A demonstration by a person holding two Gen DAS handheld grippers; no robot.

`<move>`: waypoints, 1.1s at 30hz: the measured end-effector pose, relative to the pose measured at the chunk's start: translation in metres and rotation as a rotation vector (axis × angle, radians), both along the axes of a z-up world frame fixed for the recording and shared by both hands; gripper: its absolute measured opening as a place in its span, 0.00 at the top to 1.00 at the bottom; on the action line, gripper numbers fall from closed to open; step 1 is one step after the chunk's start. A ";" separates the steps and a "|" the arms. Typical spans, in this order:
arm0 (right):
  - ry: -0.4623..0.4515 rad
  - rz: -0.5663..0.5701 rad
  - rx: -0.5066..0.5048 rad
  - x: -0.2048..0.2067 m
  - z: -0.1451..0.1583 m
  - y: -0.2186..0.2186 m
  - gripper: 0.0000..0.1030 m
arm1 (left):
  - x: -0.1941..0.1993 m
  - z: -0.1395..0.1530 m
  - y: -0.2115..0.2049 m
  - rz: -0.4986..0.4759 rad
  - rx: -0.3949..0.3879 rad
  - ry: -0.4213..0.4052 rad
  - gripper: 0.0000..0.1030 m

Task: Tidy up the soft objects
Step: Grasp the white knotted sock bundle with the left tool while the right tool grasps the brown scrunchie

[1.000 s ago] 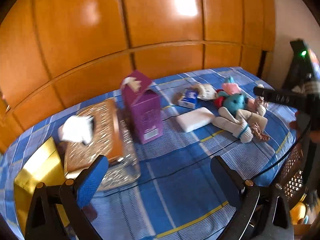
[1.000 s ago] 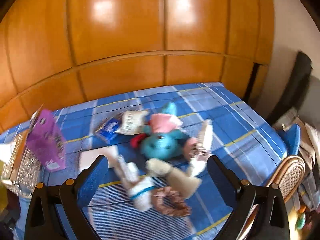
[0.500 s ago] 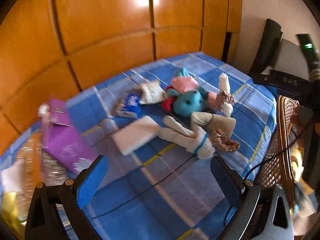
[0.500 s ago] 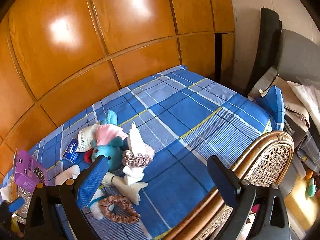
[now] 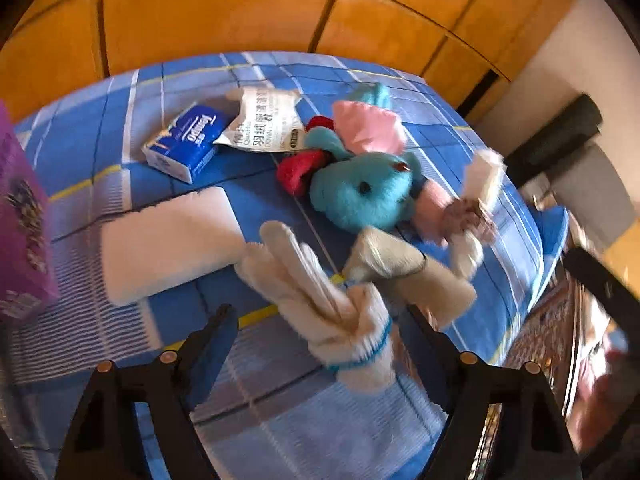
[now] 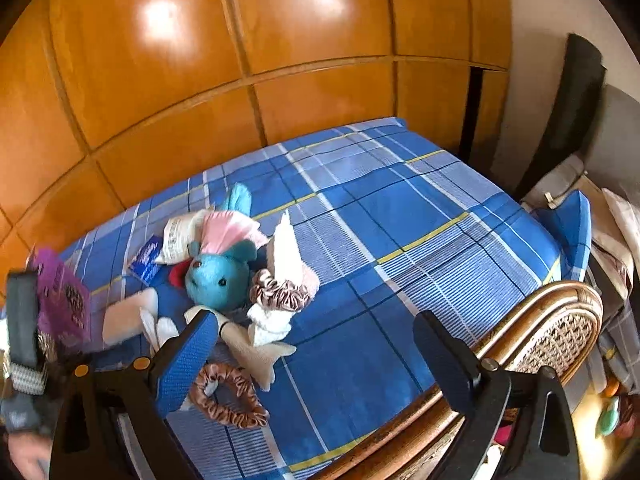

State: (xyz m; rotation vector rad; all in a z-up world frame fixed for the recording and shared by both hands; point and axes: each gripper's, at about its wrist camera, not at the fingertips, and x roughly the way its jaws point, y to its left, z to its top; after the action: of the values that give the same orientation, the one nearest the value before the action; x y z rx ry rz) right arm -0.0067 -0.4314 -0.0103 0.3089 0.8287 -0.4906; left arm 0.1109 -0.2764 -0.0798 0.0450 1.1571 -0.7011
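Note:
A pile of soft things lies on the blue plaid bed (image 6: 400, 216). A teal plush toy (image 5: 360, 196) (image 6: 218, 280) with pink ears sits in the middle. A white sock with a blue band (image 5: 320, 304) lies in front of it, between the fingers of my open, empty left gripper (image 5: 324, 344). A folded white cloth (image 5: 168, 240), beige socks (image 5: 404, 272) and a pink scrunchie (image 6: 280, 294) lie around. A brown scrunchie (image 6: 228, 400) lies near the left finger of my open, empty right gripper (image 6: 316, 360).
A blue tissue pack (image 5: 188, 140) and a white printed packet (image 5: 268, 120) lie behind the toy. A purple box (image 5: 20, 232) (image 6: 60, 300) stands at the left. A wicker chair back (image 6: 552, 328) stands at the bed's near edge. Orange wood panels (image 6: 240, 40) back the bed.
My left gripper has swung right and moved down close to the white sock and the toy pile. My right gripper has shifted slightly; the pile stays at its lower left.

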 end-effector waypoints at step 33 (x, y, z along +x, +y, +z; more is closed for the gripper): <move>0.758 0.656 -0.042 0.108 -0.123 0.134 0.83 | -0.057 0.077 0.088 -0.019 0.015 -0.469 0.78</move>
State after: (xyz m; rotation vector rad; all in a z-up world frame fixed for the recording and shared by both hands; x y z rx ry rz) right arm 0.1010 -0.2977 -0.1338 -0.2186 1.5762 0.0167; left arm 0.0537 -0.1886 -0.0032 0.2215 0.7121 -0.6543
